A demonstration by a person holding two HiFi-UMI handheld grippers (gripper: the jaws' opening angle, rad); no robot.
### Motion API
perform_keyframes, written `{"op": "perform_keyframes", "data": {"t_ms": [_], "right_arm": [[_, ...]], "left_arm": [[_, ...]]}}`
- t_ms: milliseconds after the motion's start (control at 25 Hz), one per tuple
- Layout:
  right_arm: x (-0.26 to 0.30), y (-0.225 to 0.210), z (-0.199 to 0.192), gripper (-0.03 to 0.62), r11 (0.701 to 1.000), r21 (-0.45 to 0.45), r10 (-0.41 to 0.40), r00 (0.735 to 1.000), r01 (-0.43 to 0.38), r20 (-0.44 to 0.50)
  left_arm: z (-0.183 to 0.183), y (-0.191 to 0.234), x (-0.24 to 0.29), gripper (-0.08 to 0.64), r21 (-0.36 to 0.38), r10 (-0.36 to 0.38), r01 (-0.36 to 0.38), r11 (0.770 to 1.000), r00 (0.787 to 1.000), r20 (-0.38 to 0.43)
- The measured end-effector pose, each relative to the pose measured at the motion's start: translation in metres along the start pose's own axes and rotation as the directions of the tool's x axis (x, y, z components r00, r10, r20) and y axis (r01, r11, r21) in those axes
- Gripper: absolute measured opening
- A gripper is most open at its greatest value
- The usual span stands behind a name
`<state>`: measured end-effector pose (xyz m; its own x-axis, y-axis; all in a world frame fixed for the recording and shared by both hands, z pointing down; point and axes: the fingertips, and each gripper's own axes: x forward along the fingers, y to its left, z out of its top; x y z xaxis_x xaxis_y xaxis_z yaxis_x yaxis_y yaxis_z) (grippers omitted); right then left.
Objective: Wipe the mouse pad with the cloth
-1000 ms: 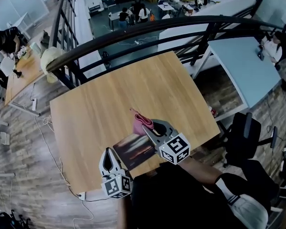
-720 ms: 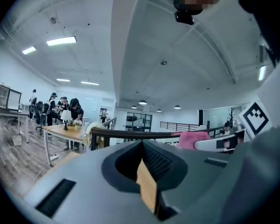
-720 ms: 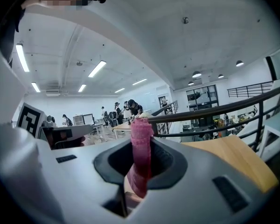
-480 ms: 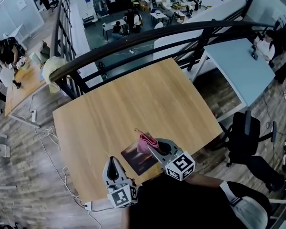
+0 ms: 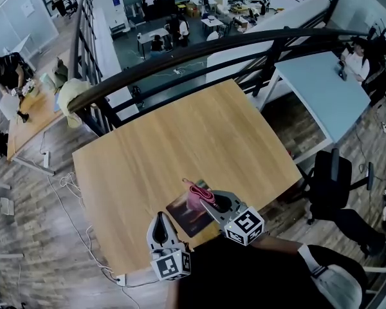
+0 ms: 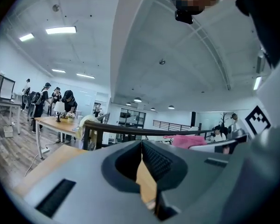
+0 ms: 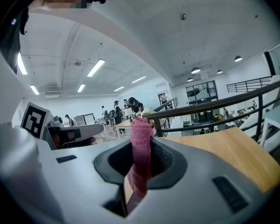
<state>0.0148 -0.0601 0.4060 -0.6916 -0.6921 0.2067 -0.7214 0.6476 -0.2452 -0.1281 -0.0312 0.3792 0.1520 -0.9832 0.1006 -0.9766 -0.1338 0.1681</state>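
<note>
We look steeply down on a broad wooden desk (image 5: 180,147), the largest thing here, set against a dark curved railing (image 5: 199,47) along its far edge. To the right, well apart from the desk, stand a pale blue table (image 5: 321,89) and, nearer, a black office chair (image 5: 328,185).

On the desk, close to its near edge and a little right of the middle, lies the mouse pad (image 5: 185,215), a dark rectangle with a reddish print, turned at a slant to the desk's edge.

The right gripper (image 5: 206,202) reaches in from the near right over the pad's right part, its marker cube nearest the person. In the right gripper view its jaws are clamped on the cloth (image 7: 141,157), a pink folded strip that runs up between them and stands out past their tips. From the head view the cloth (image 5: 194,194) sits over the far right part of the pad. We cannot tell whether it touches the pad's surface.

The left gripper (image 5: 159,221) hangs over the desk's near edge, just beside the pad's near left corner, and points toward the far side. In the left gripper view its jaws are together at the tips with nothing between them. Only bare wood of the desk shows through the small opening behind the tips. In that same view the pink cloth (image 6: 191,140) shows off to the right.
</note>
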Motion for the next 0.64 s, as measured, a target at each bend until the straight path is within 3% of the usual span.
{"op": "perform_keyframes", "data": {"t_ms": [640], "right_arm": [[0.0055,0.0001,-0.0018,0.067,0.999,0.003,0.035,0.999,-0.035,-0.019]], "left_arm": [[-0.0089,0.0009,0.0054,0.023,-0.016,0.013,-0.013,1.0,1.0,-0.027]]}}
